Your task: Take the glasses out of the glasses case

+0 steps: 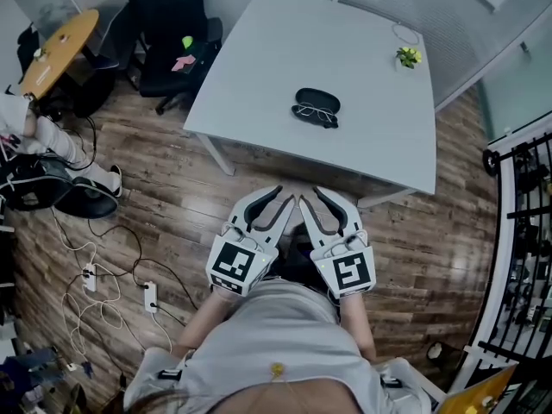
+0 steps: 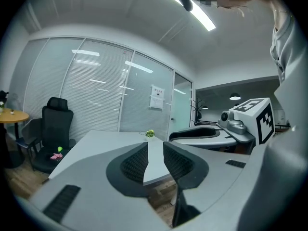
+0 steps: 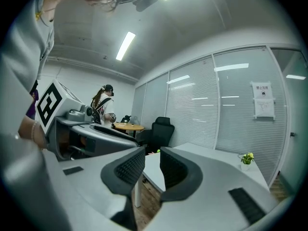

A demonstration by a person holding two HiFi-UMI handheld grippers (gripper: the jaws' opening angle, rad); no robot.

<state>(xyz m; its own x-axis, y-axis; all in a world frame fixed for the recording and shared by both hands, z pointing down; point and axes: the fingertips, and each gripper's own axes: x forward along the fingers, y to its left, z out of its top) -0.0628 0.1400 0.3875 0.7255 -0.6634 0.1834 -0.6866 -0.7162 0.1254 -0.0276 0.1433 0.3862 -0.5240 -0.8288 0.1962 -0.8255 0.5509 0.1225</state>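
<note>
A black glasses case (image 1: 317,99) lies near the middle of the white table (image 1: 259,76). A pair of thin-framed glasses (image 1: 314,115) lies on the table just in front of the case, touching it. Whether the case lid is up cannot be told. My left gripper (image 1: 285,197) (image 2: 155,150) and right gripper (image 1: 309,197) (image 3: 152,158) are side by side close to my body, short of the table's near edge and well away from the case. Each shows a narrow gap between its pads with nothing held.
A small potted plant (image 1: 408,57) (image 2: 150,133) (image 3: 247,159) stands at the table's far right corner. A black office chair (image 1: 172,33) and a round wooden table (image 1: 60,46) are at the left. Cables and a power strip (image 1: 148,297) lie on the wooden floor. A person (image 3: 103,105) stands in the background.
</note>
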